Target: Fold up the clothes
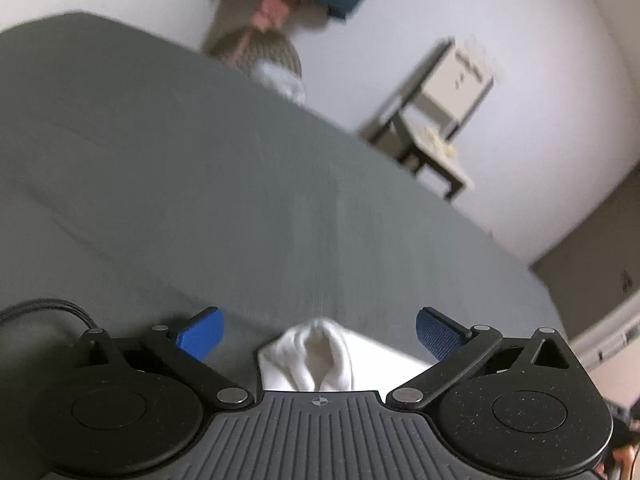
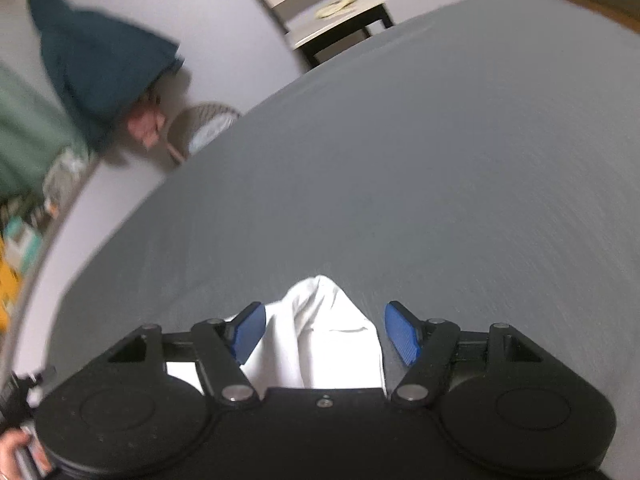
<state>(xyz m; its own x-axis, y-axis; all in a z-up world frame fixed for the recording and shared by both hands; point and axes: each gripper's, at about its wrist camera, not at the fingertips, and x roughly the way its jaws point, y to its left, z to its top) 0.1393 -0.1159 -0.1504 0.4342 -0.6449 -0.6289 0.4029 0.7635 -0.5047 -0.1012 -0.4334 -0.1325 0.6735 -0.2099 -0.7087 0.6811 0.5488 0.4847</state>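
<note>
A white garment [image 1: 320,354] lies bunched on the grey bed sheet [image 1: 200,168], just under and between the spread blue fingertips of my left gripper [image 1: 318,334], which is open and not touching it. In the right wrist view the same white garment [image 2: 320,340] rises in a peak between the blue pads of my right gripper [image 2: 325,332]. That gripper is open too, with its left pad [image 2: 250,330] close against the cloth. Most of the garment is hidden below both gripper bodies.
The grey bed sheet [image 2: 400,168] stretches ahead. Beyond its far edge stand a chair [image 1: 436,112] by the white wall, a woven basket [image 1: 260,56], and hanging teal clothing [image 2: 100,64]. A person's hand [image 2: 18,452] shows at the lower left.
</note>
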